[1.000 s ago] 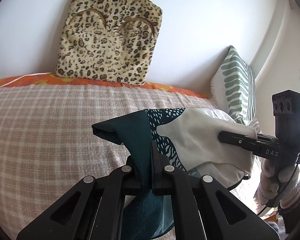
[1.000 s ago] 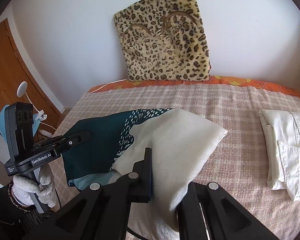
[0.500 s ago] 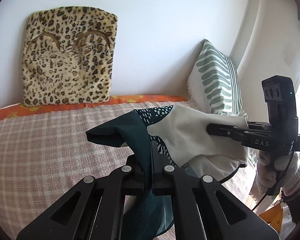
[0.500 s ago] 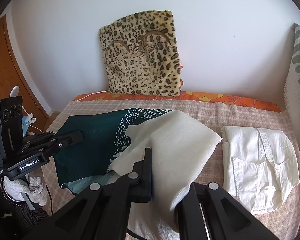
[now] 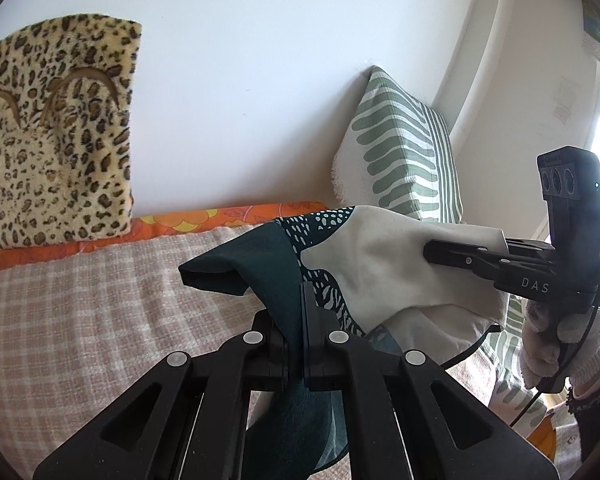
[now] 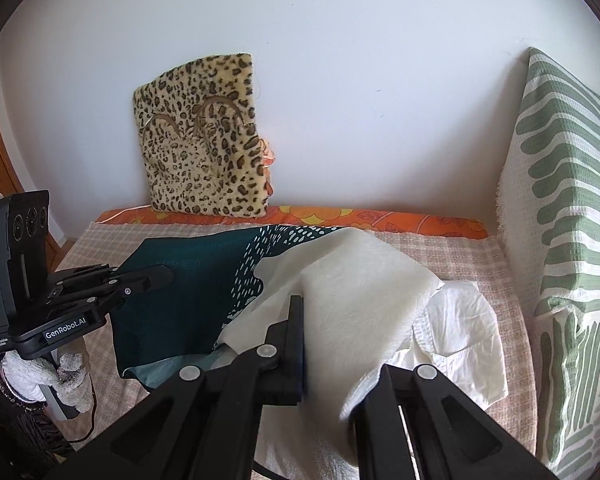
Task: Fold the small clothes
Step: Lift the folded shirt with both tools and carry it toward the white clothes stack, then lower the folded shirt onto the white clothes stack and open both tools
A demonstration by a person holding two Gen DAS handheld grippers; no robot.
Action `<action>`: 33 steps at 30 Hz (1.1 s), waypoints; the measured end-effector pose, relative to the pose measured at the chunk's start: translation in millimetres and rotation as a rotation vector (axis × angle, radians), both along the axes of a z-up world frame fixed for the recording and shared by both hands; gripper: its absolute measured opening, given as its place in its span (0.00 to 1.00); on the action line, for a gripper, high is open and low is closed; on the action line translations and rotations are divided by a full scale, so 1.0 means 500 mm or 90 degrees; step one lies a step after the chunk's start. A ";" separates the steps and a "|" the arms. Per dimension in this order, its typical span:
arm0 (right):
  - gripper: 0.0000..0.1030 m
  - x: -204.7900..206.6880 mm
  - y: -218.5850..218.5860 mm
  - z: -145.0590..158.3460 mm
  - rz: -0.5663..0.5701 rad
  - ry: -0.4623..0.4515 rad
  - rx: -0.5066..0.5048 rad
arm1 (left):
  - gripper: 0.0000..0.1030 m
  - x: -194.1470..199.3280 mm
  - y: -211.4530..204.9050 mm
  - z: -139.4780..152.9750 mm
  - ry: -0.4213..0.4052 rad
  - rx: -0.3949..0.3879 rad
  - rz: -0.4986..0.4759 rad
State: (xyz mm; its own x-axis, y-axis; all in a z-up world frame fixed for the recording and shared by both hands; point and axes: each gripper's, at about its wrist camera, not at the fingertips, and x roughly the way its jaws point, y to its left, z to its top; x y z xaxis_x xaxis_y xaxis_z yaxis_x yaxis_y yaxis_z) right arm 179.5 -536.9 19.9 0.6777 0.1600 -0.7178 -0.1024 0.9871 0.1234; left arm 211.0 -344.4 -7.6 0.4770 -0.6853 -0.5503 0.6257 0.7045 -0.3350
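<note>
A folded garment, dark teal with white dots at one end and cream at the other, hangs in the air between my two grippers above the bed. My left gripper is shut on its teal end; it also shows in the right wrist view. My right gripper is shut on the cream end; in the left wrist view its fingers pinch the cream cloth. A folded white shirt lies on the bed under the garment's right edge.
The bed has a pink checked cover and an orange sheet at the wall. A leopard cushion leans on the wall. A green striped pillow stands at the right.
Both grippers have carried the garment to the right, toward the striped pillow. It now hangs over the left part of the white shirt. Both grips are unchanged.
</note>
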 end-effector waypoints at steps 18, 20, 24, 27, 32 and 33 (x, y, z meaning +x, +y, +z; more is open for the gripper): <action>0.01 0.089 -0.236 -0.121 -0.024 0.042 -0.054 | 0.03 0.060 -0.270 -0.068 0.012 0.005 -0.050; 0.01 0.100 -0.252 -0.150 -0.022 0.060 -0.062 | 0.03 0.068 -0.279 -0.076 0.015 0.004 -0.050; 0.01 0.112 -0.284 -0.195 -0.024 0.075 -0.061 | 0.03 0.082 -0.281 -0.097 0.031 0.014 -0.044; 0.02 0.119 -0.303 -0.217 -0.034 0.081 -0.059 | 0.03 0.093 -0.271 -0.110 0.039 0.030 -0.037; 0.12 0.123 -0.331 -0.234 -0.039 0.099 -0.031 | 0.03 0.118 -0.240 -0.124 0.078 0.026 -0.024; 0.23 0.122 -0.340 -0.237 -0.045 0.108 -0.019 | 0.03 0.119 -0.237 -0.127 0.085 0.026 -0.027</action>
State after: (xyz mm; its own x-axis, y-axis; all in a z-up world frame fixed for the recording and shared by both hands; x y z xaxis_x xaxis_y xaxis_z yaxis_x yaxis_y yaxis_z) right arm 240.3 -706.7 -98.7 0.5554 0.0927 -0.8264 -0.0129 0.9946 0.1029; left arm 270.7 -462.9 -71.1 0.3681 -0.6789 -0.6352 0.6069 0.6930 -0.3890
